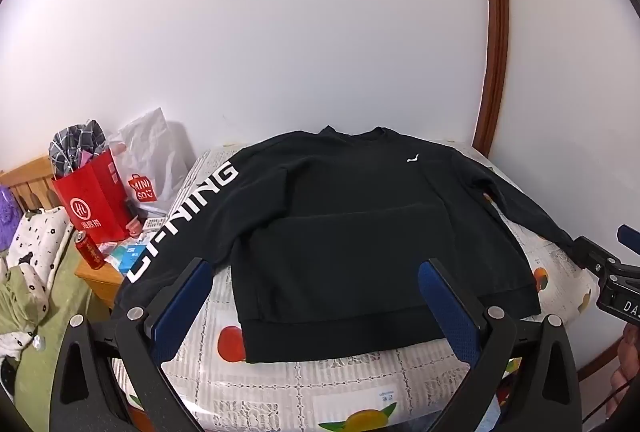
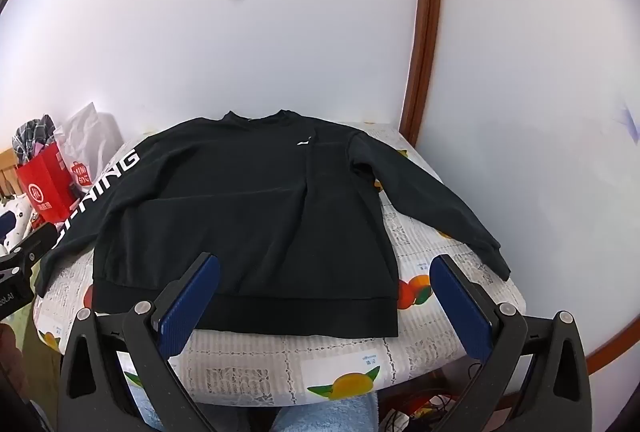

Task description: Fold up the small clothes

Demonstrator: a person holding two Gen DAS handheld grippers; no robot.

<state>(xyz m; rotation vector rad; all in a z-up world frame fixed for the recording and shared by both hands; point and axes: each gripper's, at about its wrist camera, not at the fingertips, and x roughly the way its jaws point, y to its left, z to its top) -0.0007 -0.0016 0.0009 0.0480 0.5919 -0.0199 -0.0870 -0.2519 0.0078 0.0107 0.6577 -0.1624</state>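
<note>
**Inspector:** Why are both grippers standing off from the garment?

**Operator:** I am holding my left gripper (image 1: 316,296) and right gripper (image 2: 326,292) above the near hem, both jaws spread wide and pinching nothing. I judge that folding is not yet begun, so I am lining up a first grasp.

**Inspector:** Where is the garment lying, and in what condition?

**Operator:** The black sweatshirt (image 2: 240,216) is lying face up and flat on the table (image 2: 360,364), collar toward the wall. Both sleeves are angling outward; the lettered sleeve (image 1: 188,216) is hanging over the table's edge. Light creases are crossing the chest.
</note>
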